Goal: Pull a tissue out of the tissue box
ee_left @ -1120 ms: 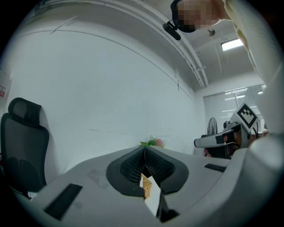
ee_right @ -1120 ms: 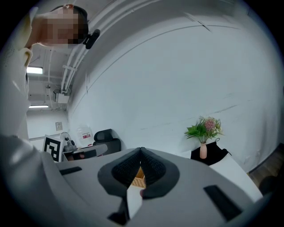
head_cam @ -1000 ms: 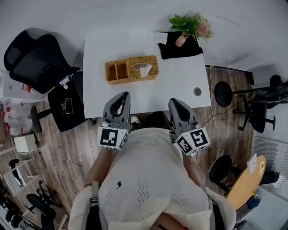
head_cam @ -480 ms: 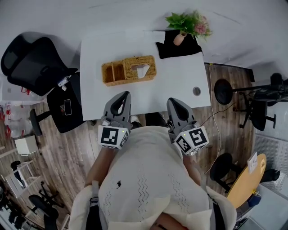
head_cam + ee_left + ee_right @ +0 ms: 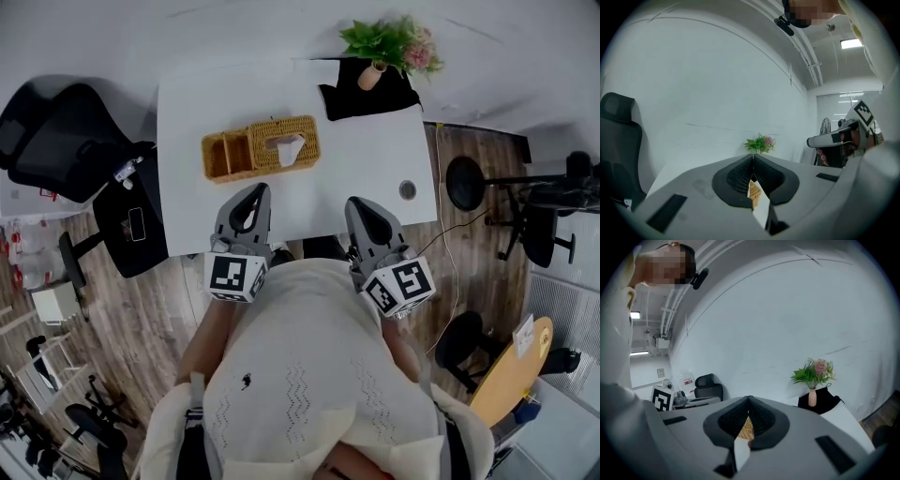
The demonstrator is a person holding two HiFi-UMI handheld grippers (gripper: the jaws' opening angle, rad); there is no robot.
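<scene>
The white table (image 5: 366,159) fills the middle of my head view. A black office chair (image 5: 56,131) crowds its left edge, with a phone (image 5: 137,223) lying on the seat, and more black chairs (image 5: 530,211) stand off the right edge.

A black cloth (image 5: 361,98) covers the far right corner, and a potted plant (image 5: 389,42) stands on it. The wicker tissue box (image 5: 262,150) sits in the left half of the table, roughly midway between the near and far edges. A tissue (image 5: 287,146) pokes from its top slot. An open wicker tray (image 5: 225,157) touches the box's left side. A small round grommet (image 5: 407,190) lies near the right edge.

The left gripper (image 5: 258,190) and right gripper (image 5: 356,203) both hover at the near edge. Each has its jaws closed together and nothing in them. Only bare tabletop lies between the left gripper and the box. The right half of the table is open up to the cloth.
</scene>
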